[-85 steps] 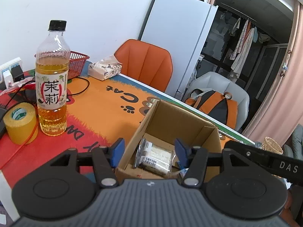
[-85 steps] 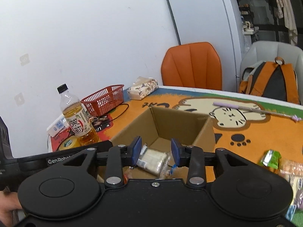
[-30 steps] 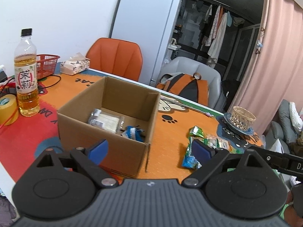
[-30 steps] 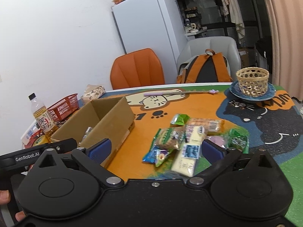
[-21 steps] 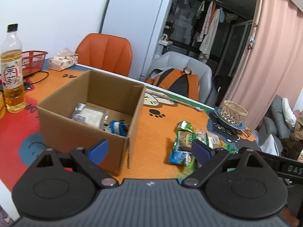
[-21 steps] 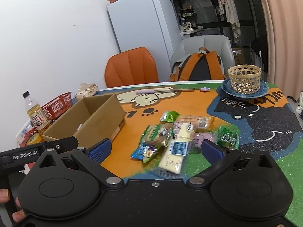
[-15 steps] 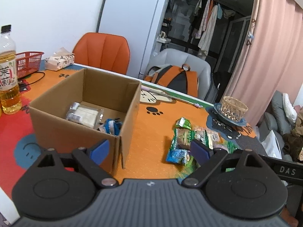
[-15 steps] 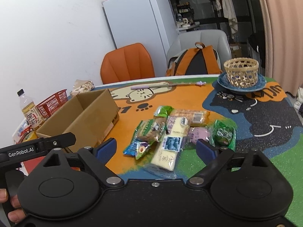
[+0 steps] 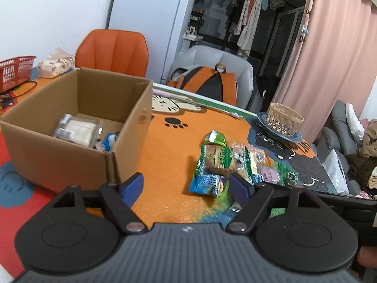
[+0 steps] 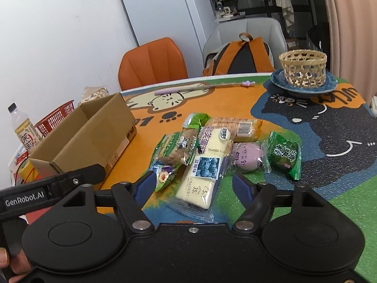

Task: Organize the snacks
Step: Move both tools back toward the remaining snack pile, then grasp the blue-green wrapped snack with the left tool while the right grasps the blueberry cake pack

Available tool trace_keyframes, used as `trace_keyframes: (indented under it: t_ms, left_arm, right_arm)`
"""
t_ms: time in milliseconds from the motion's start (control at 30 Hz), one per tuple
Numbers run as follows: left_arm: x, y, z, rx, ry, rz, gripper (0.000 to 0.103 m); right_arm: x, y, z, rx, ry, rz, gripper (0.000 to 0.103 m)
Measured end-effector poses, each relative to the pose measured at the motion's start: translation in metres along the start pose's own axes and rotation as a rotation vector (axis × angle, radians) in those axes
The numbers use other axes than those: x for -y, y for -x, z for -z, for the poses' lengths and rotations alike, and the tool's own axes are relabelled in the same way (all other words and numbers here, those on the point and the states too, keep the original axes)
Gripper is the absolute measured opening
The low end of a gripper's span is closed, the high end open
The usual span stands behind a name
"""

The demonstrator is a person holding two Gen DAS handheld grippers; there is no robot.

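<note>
A pile of snack packets [image 10: 212, 141] lies on the cat-print table mat, right of an open cardboard box [image 9: 59, 158]. The box holds a clear-wrapped pale packet [image 9: 77, 129] and a blue one [image 9: 109, 140]. My right gripper [image 10: 194, 186] hovers low over the pile's near end, its jaws closing. A long cream packet with a blueberry picture [image 10: 202, 172] lies between its fingers, and the pads are not pressing on it. My left gripper [image 9: 185, 186] is also closing, just short of a small blue-green packet [image 9: 207, 184], with nothing gripped.
A wicker basket [image 10: 302, 70] on a blue plate stands at the far right of the table. A tea bottle [image 10: 24, 132], a red basket [image 10: 55, 118] and a tissue pack [image 9: 56, 62] sit behind the box. A purple pen [image 10: 188, 89] lies near the far edge.
Both grippers left the space over the box and swung right to the snack pile, sinking toward it. Their jaws stood wide a second ago and have narrowed since.
</note>
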State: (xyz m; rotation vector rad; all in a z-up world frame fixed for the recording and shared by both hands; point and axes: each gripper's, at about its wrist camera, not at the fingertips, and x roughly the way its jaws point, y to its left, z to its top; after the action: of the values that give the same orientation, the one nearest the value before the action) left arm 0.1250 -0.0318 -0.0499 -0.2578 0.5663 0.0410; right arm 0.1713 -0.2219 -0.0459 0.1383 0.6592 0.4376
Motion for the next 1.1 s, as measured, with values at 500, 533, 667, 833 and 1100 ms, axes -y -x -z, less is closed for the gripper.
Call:
trace_keyframes:
  t_ms: [500, 533, 667, 833, 1100]
  left_arm:
    - [0.005, -0.047, 0.0, -0.08, 0.015, 0.029, 0.068]
    - [0.006, -0.05, 0.0, -0.083, 0.013, 0.033, 0.068]
    - [0.011, -0.061, 0.001, -0.102, 0.01, 0.041, 0.068]
    - [0.016, -0.069, 0.0, -0.101, 0.012, 0.038, 0.068]
    - [0.021, -0.077, 0.007, -0.101, 0.024, 0.027, 0.07]
  right_arm:
    - [0.005, -0.044, 0.003, -0.069, 0.014, 0.012, 0.053]
    - [0.005, -0.045, 0.003, -0.07, 0.017, 0.008, 0.043]
    - [0.013, -0.044, 0.001, -0.08, -0.009, -0.013, 0.037]
    - [0.021, -0.039, 0.0, -0.079, -0.031, -0.015, 0.034]
    - [0.029, -0.035, 0.001, -0.073, -0.029, 0.012, 0.035]
